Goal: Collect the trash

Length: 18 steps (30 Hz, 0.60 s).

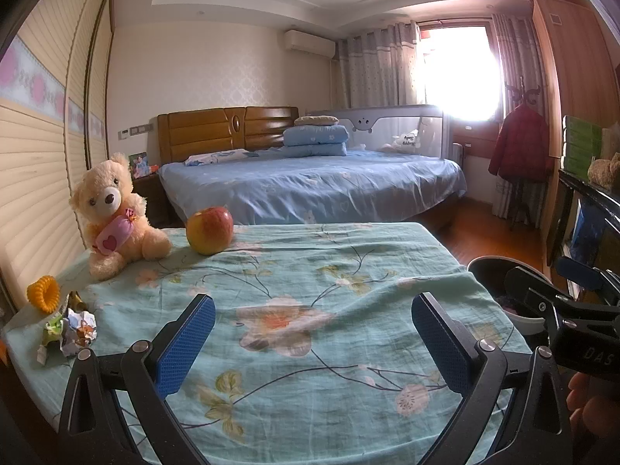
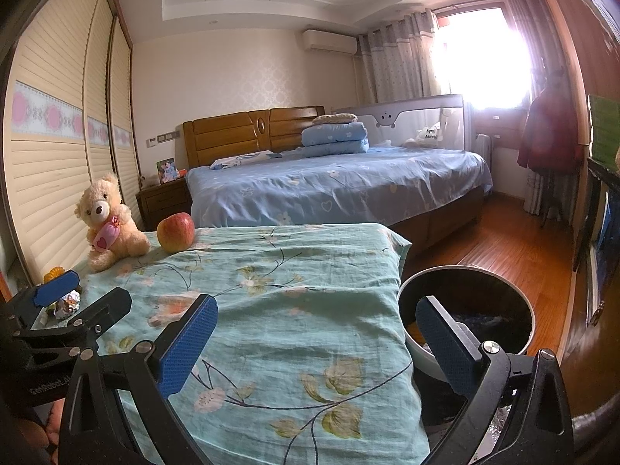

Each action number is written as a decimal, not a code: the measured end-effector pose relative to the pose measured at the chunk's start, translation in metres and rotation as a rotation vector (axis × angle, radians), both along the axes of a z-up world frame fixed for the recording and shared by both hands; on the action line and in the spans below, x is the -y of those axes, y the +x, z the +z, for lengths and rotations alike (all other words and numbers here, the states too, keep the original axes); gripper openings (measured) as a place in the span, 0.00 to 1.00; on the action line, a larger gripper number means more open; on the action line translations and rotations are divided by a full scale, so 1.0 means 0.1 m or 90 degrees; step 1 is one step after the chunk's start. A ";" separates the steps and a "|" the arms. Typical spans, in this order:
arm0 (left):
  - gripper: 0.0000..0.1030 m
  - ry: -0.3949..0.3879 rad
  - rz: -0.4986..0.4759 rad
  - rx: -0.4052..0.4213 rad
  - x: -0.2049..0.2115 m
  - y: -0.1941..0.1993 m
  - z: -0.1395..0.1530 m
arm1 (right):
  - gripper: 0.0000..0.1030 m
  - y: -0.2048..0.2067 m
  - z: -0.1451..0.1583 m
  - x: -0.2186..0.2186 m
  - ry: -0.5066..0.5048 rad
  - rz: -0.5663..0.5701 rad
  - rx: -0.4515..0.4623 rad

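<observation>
**A:** Both of your hand-held grippers are spread wide with nothing in them: left hand-held gripper [image 1: 312,343] over the floral tabletop [image 1: 348,271], right hand-held gripper [image 2: 316,347] straddling the tabletop edge and the bin [image 2: 519,298].

**B:** Where's the trash?

**A:** Crumpled paper wad [image 1: 79,331] with wrapper scraps, near-left corner of the tabletop, just beside the yellow coil hair tie [image 1: 43,293]. Bin sits on the floor off the right edge, some waste already in it, I'd say.

**B:** Risks?

**A:** Your left is the near one. Wad lies close to the edge, so a sideways approach could knock it off. Loose cloth could bunch between the pads. You could also grab the hair tie along with it. Teddy bear [image 1: 112,213] and apple [image 1: 209,230] aren't trash, so leave them.
</observation>
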<state>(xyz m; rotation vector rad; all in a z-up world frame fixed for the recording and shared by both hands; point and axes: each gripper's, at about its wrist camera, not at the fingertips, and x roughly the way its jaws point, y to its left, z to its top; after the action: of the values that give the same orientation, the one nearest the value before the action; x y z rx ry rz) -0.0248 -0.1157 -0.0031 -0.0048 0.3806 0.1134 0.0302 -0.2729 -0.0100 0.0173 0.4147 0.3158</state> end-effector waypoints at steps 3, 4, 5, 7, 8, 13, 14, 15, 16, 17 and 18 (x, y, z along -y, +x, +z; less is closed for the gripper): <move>0.99 0.000 -0.001 -0.001 0.00 0.01 0.00 | 1.00 0.00 0.00 0.00 0.000 0.000 0.000; 0.99 -0.001 -0.001 -0.001 0.00 0.01 0.00 | 1.00 0.00 0.00 -0.01 0.000 0.000 0.000; 0.99 -0.001 -0.001 -0.001 0.00 0.01 -0.01 | 1.00 0.00 0.00 0.00 0.000 0.000 0.000; 0.99 -0.001 -0.001 -0.001 0.00 0.02 -0.01 | 1.00 0.00 0.00 0.00 0.000 0.000 -0.001; 0.99 -0.001 -0.001 -0.002 0.00 0.02 -0.01 | 1.00 0.00 0.00 -0.01 0.000 0.000 -0.002; 0.99 -0.001 -0.001 -0.002 0.00 0.01 0.00 | 1.00 0.00 0.00 -0.02 0.000 0.000 -0.002; 0.99 -0.002 -0.002 -0.003 0.00 0.02 -0.01 | 1.00 0.00 0.00 -0.02 0.000 0.000 -0.002; 0.99 -0.002 -0.002 -0.004 0.00 0.03 -0.02 | 1.00 0.00 0.00 -0.02 0.000 0.000 -0.002; 0.99 -0.002 -0.002 -0.004 0.00 0.04 -0.02 | 1.00 0.00 0.00 -0.02 -0.001 0.000 -0.003; 0.99 -0.002 -0.003 -0.005 0.00 0.05 -0.03 | 1.00 0.00 0.00 -0.04 -0.001 0.000 -0.003; 0.99 -0.002 -0.003 -0.006 -0.01 0.05 -0.03 | 1.00 0.00 0.00 -0.04 -0.001 0.001 -0.004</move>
<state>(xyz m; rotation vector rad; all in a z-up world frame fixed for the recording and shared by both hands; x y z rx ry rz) -0.0196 -0.1149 -0.0066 -0.0068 0.3896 0.1081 0.0299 -0.2685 -0.0100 0.0167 0.4217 0.3166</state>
